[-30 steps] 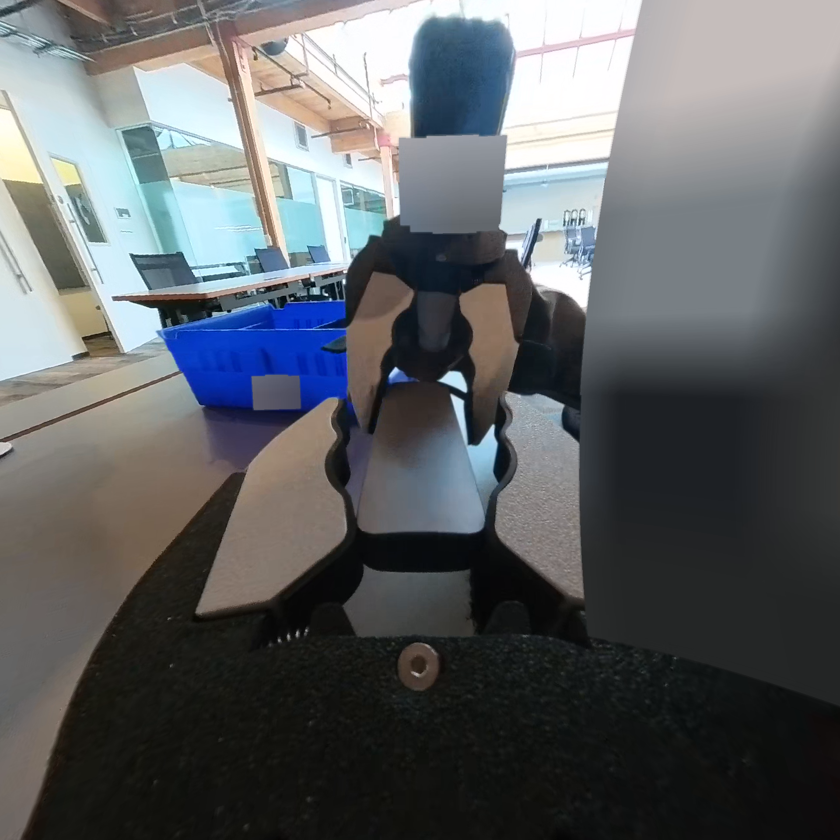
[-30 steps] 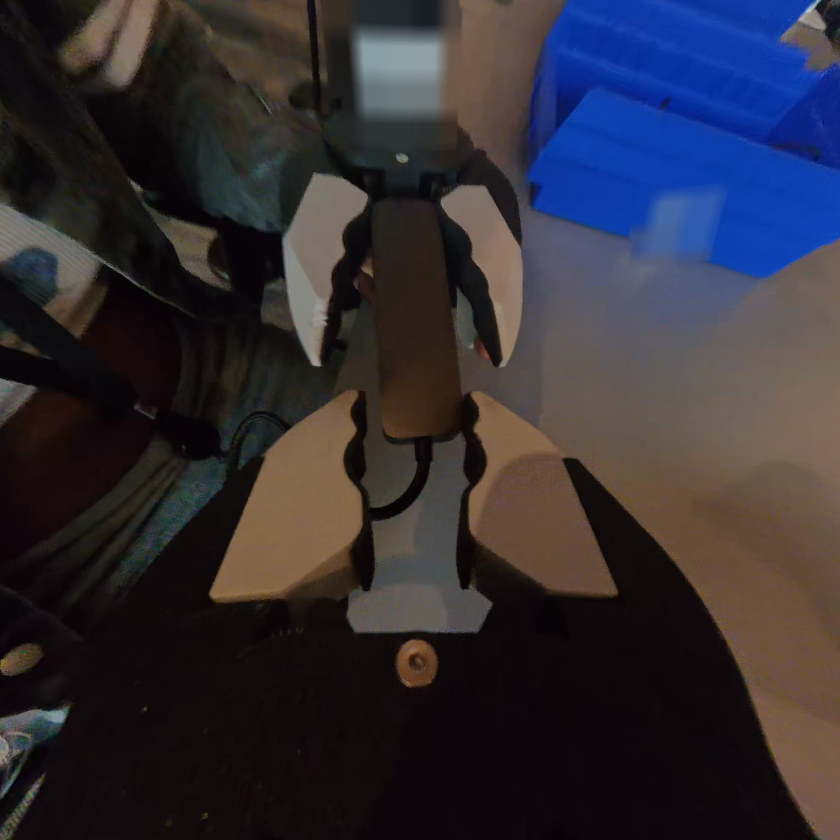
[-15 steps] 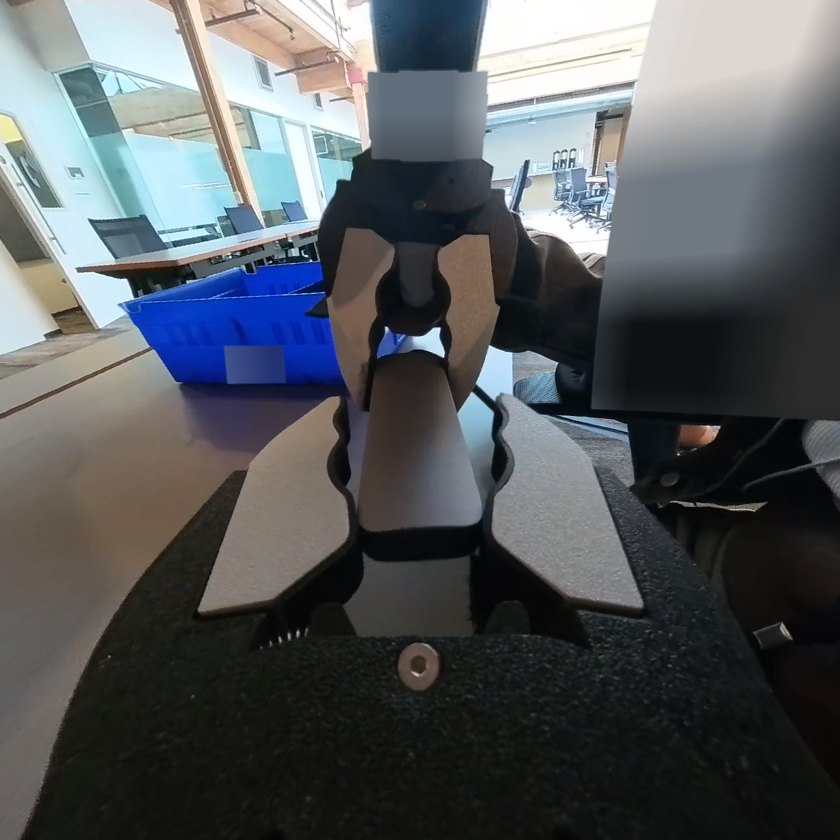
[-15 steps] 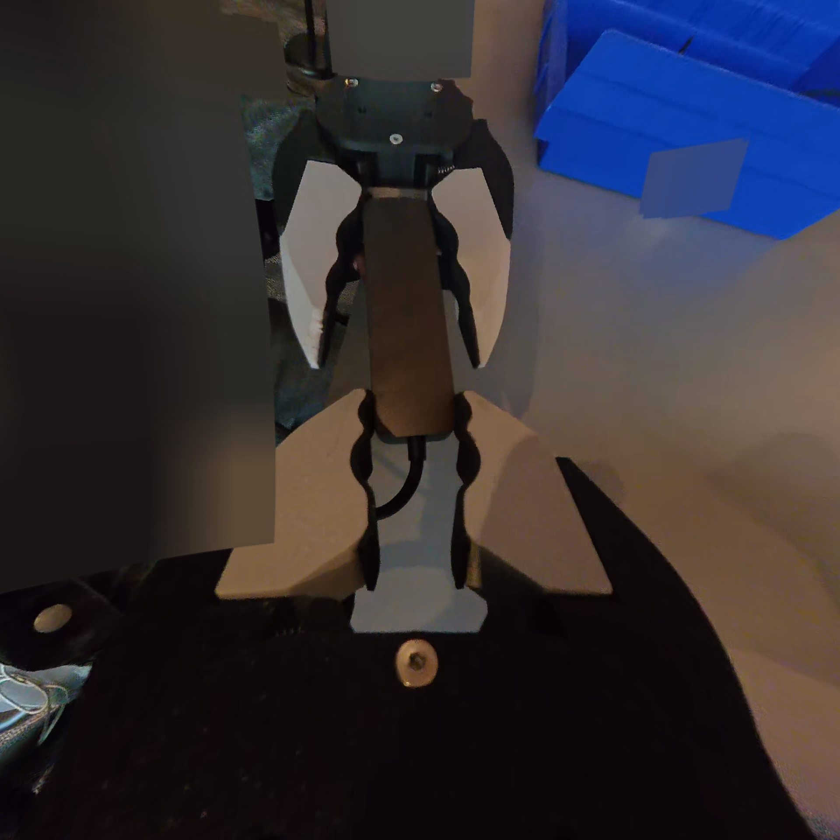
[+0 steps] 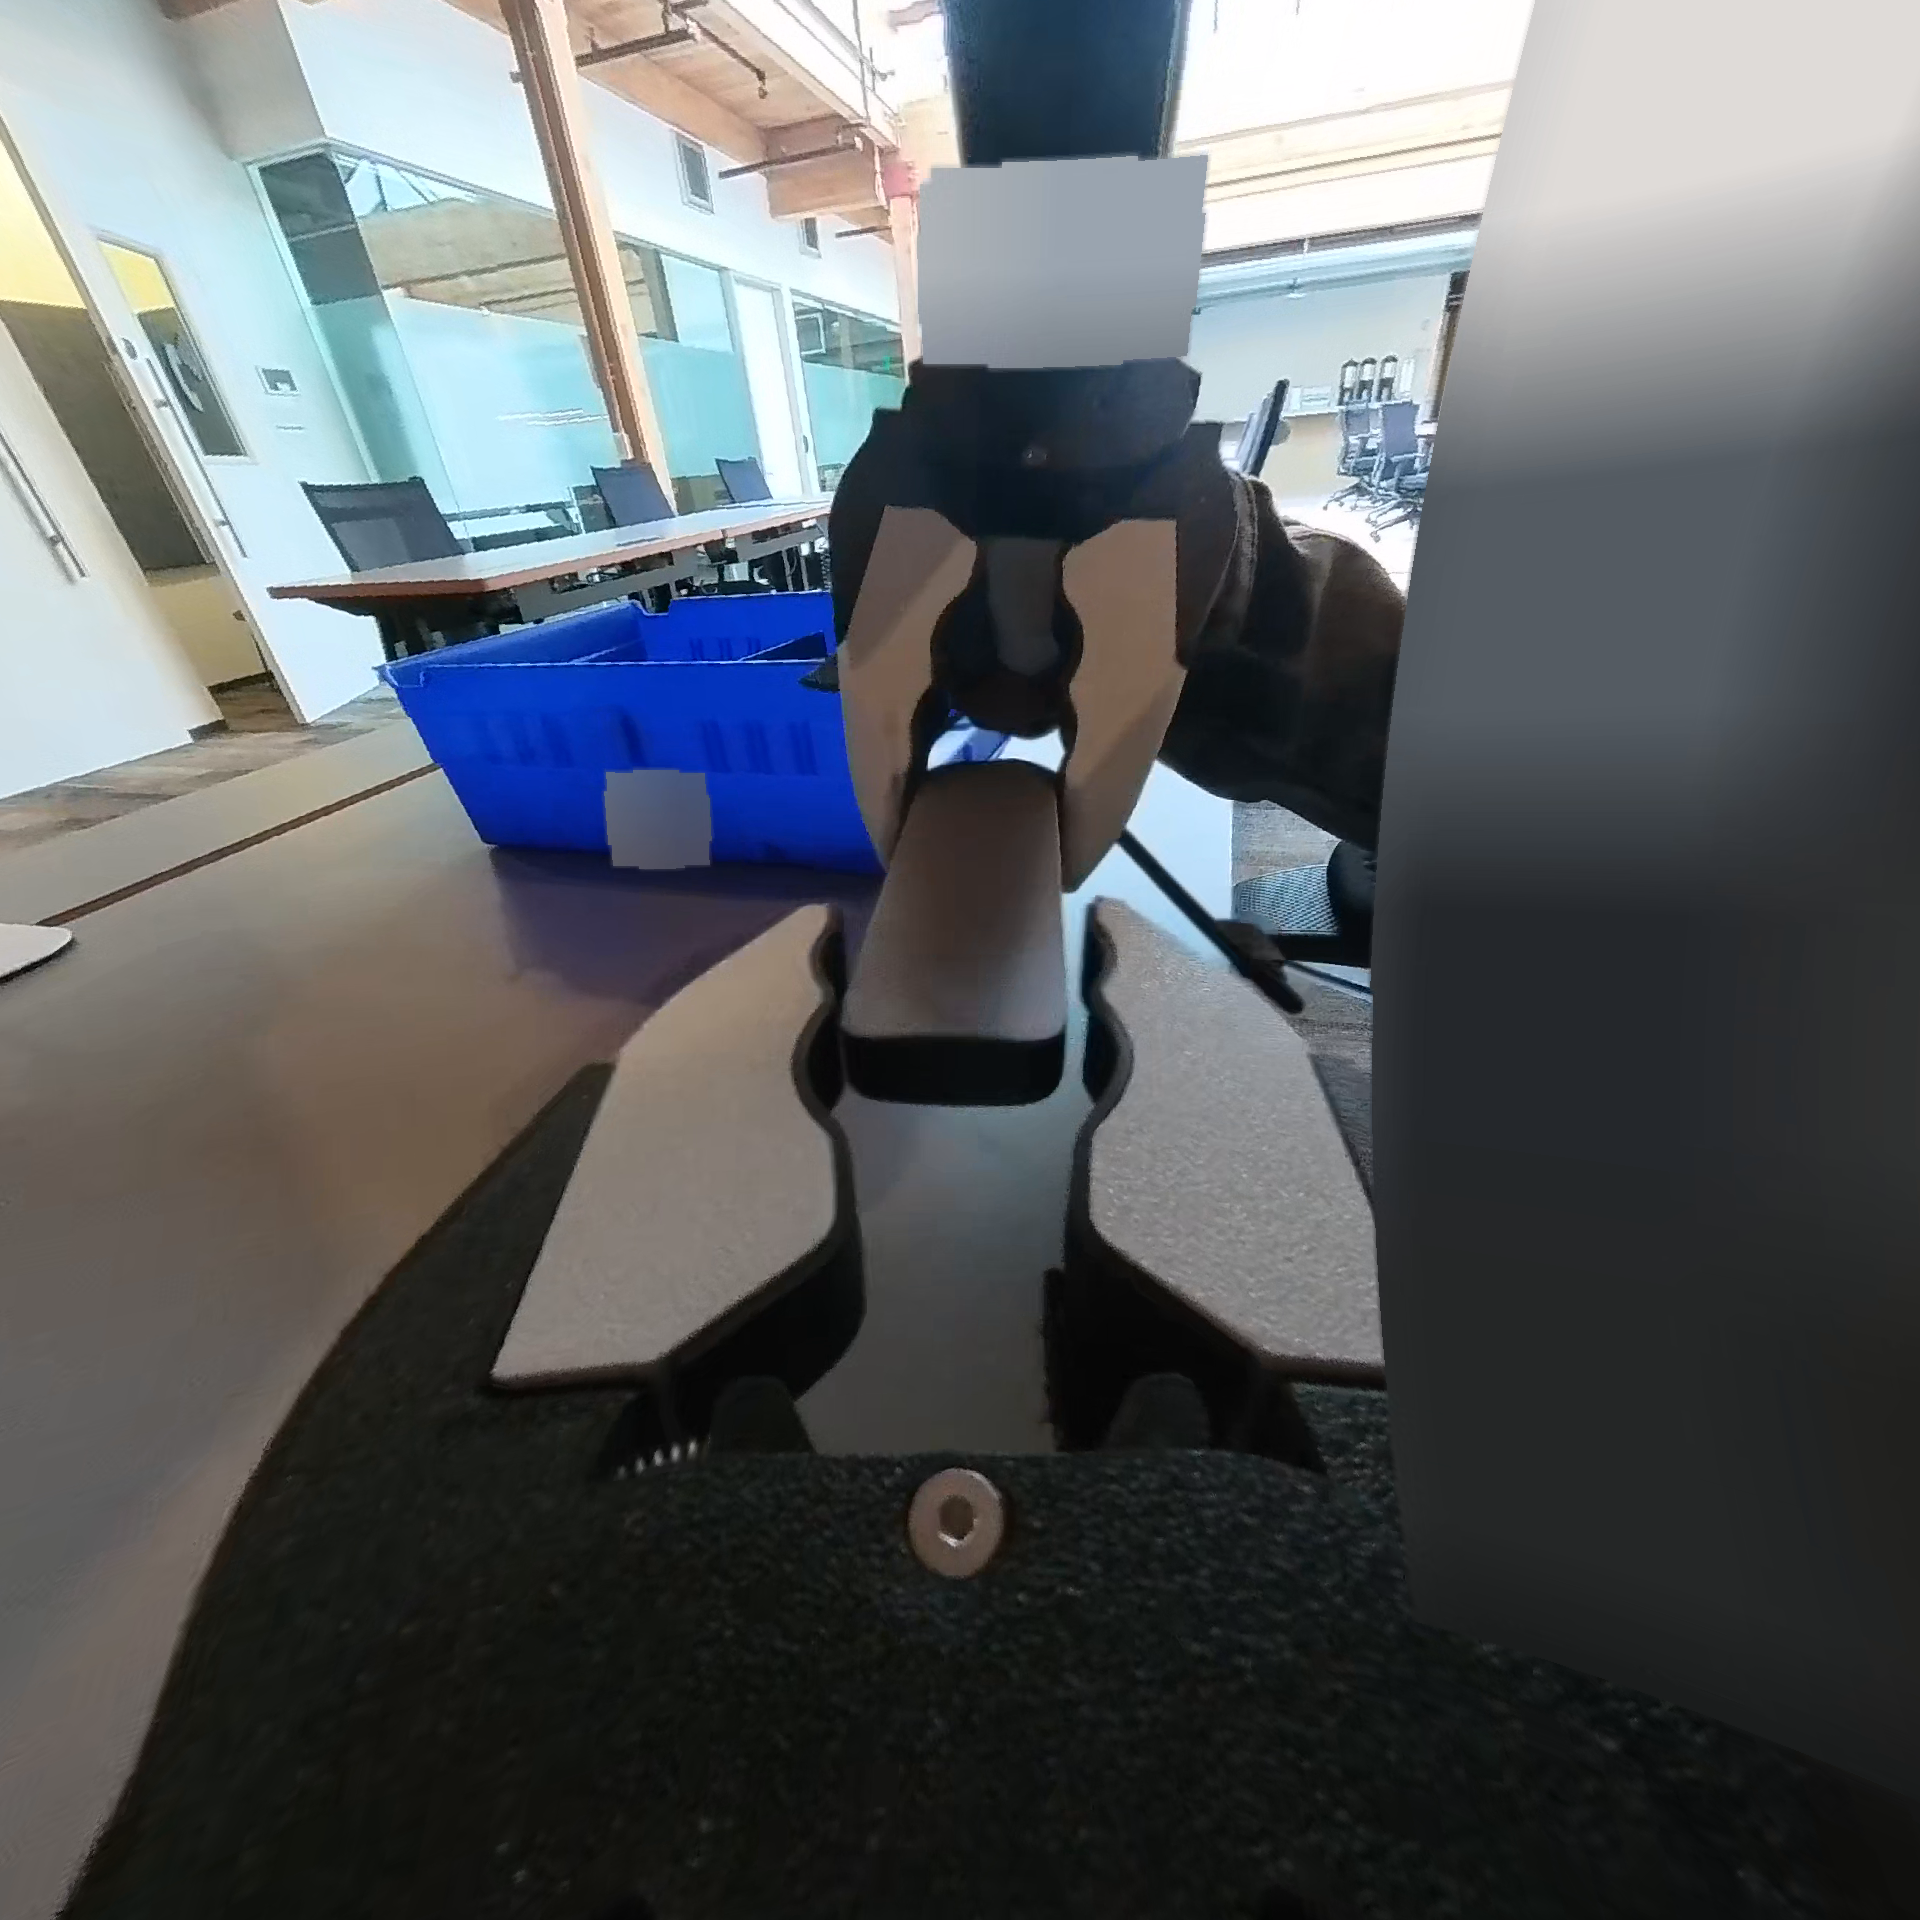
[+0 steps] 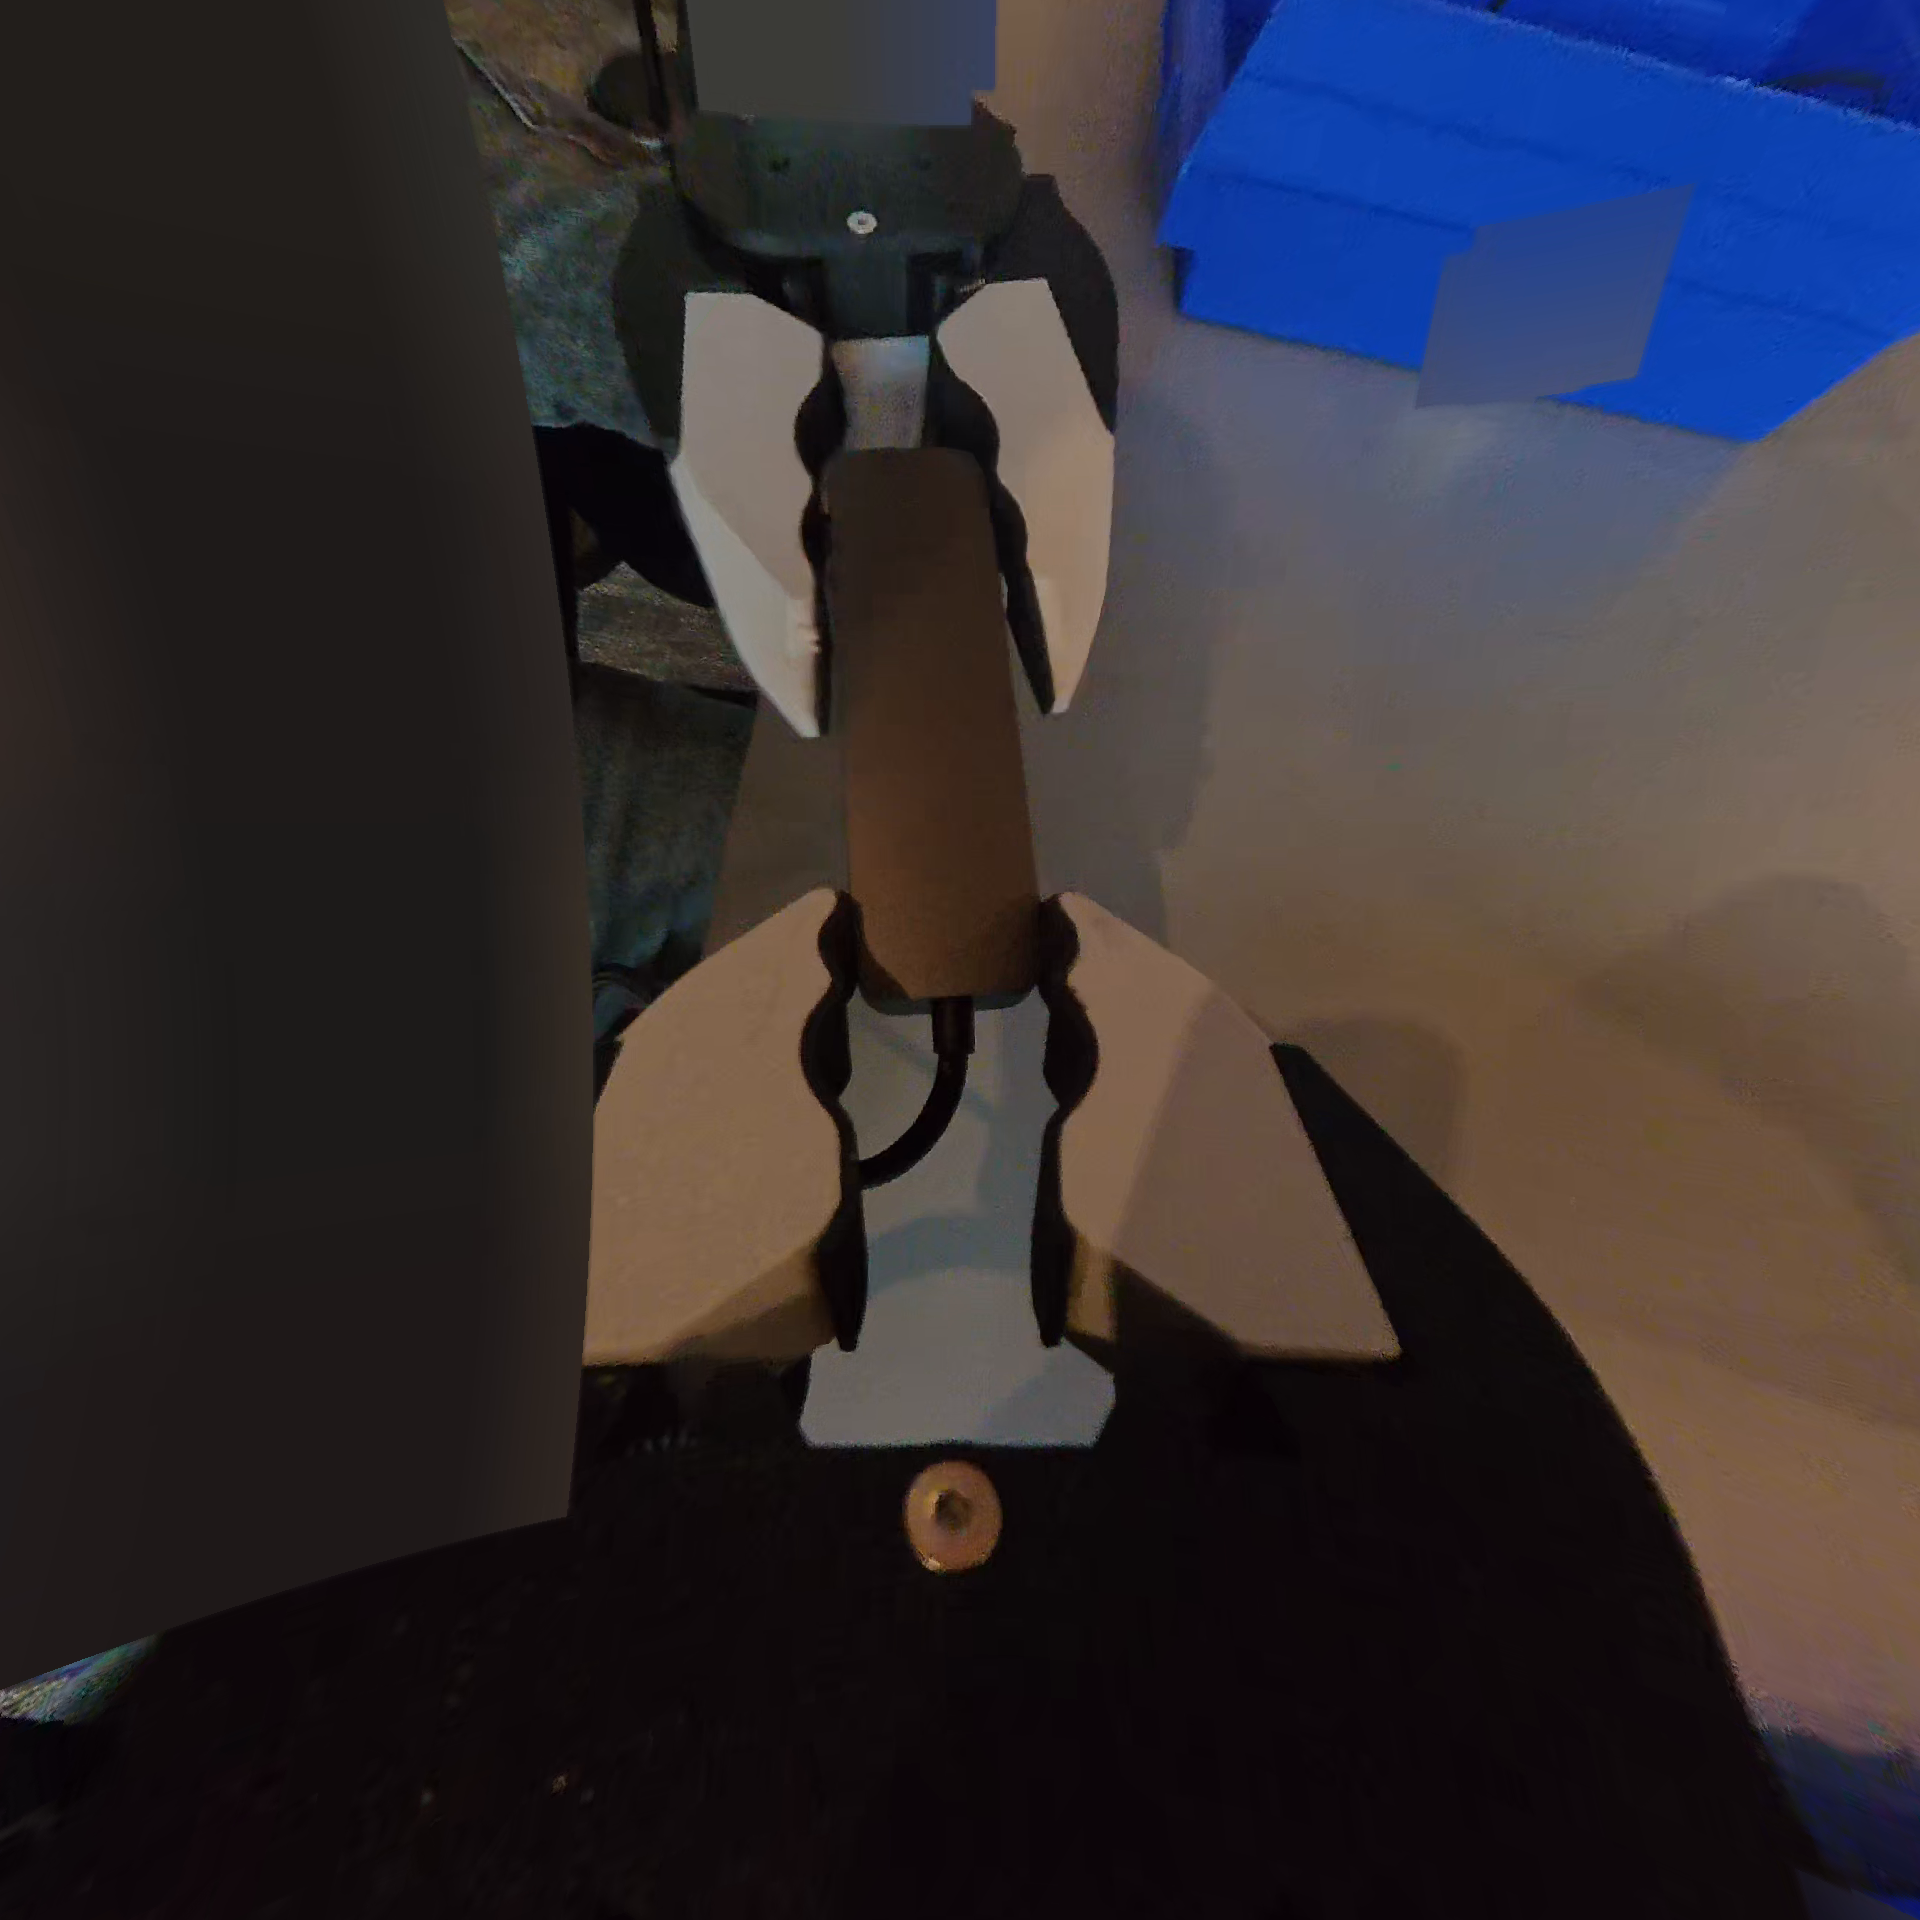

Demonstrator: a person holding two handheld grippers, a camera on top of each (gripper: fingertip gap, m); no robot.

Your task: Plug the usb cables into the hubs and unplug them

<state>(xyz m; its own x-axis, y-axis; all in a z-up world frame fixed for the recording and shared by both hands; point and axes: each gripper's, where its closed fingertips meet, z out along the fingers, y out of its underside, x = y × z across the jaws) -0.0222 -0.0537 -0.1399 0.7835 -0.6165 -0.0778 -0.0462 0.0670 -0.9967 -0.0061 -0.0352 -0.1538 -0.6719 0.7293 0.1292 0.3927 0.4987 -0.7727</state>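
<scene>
Between both tools, the hub (image 6: 930,727) is hanging above the table (image 6: 1455,779) near its edge. The right gripper (image 6: 945,966) is clamping the cabled end; the left gripper (image 5: 956,997) is standing slightly open around the other end. Judged rigid, light and smooth, the hub is best gripped across its narrow sides.
</scene>
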